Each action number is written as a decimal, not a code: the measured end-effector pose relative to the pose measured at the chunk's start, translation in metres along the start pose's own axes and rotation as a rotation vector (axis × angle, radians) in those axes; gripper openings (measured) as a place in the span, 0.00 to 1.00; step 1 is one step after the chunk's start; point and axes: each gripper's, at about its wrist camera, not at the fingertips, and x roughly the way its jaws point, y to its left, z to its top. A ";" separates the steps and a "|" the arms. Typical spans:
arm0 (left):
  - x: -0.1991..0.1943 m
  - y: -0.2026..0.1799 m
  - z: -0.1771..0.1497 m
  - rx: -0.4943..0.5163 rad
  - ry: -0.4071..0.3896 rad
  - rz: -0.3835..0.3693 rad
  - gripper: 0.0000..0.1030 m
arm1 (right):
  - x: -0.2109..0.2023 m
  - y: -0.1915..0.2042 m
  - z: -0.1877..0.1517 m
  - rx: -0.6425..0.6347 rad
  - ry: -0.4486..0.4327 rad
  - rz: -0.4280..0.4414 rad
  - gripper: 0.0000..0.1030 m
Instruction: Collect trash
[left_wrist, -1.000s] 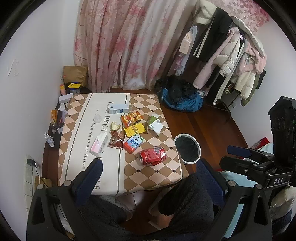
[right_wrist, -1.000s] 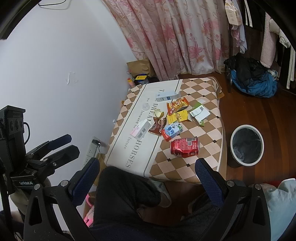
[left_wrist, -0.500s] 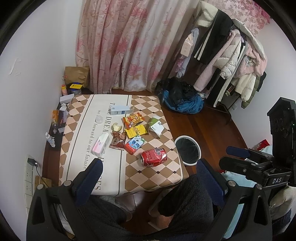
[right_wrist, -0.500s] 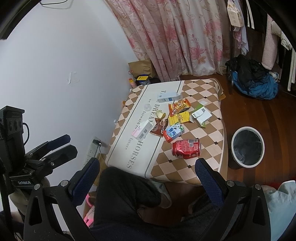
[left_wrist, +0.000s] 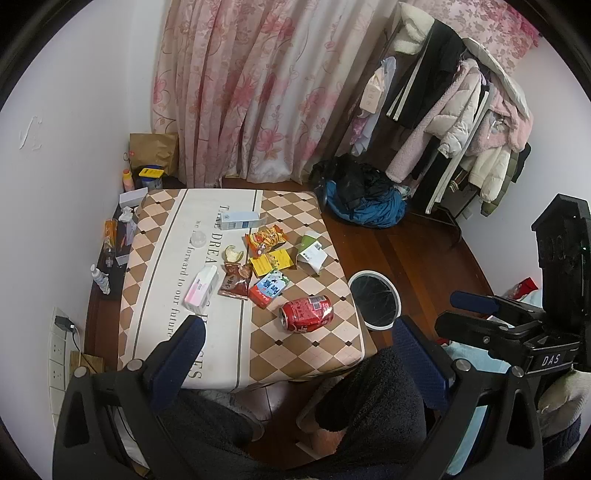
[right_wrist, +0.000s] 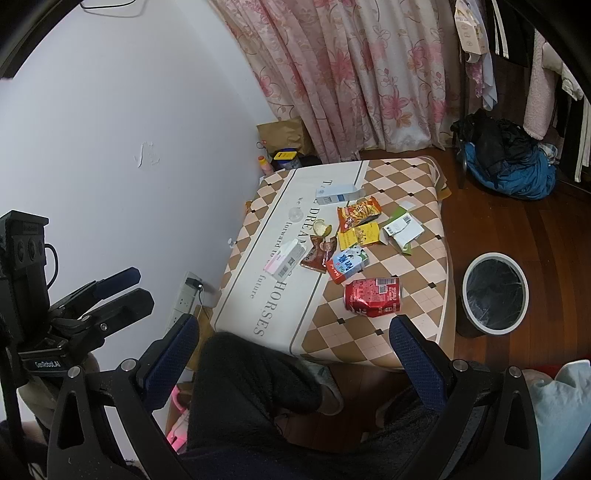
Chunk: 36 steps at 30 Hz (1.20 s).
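Note:
Trash lies on a low checkered table: a crushed red can, a blue-red milk carton, a pink-white box, a brown wrapper, a yellow packet, an orange snack bag, a green-white carton and a blue-white box. A white-rimmed bin stands on the floor right of the table. My left gripper and right gripper are open and empty, held above my knees, short of the table.
A pink flowered curtain hangs behind the table. A clothes rack and a blue-black heap stand at the back right. Bottles and boxes sit along the left wall. A power strip is at the lower left.
Both cameras have drifted slightly, so the table sits a touch lower in view. Nothing on the table has moved. Both grippers stay open.

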 end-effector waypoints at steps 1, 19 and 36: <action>-0.001 0.000 0.000 0.000 0.000 0.001 1.00 | 0.000 0.000 0.000 -0.001 0.000 0.000 1.00; 0.000 0.001 0.001 0.001 -0.002 -0.001 1.00 | 0.001 0.004 0.002 -0.002 0.000 0.001 1.00; 0.000 0.001 -0.001 0.001 -0.005 -0.002 1.00 | 0.001 0.004 0.001 -0.003 -0.002 0.002 1.00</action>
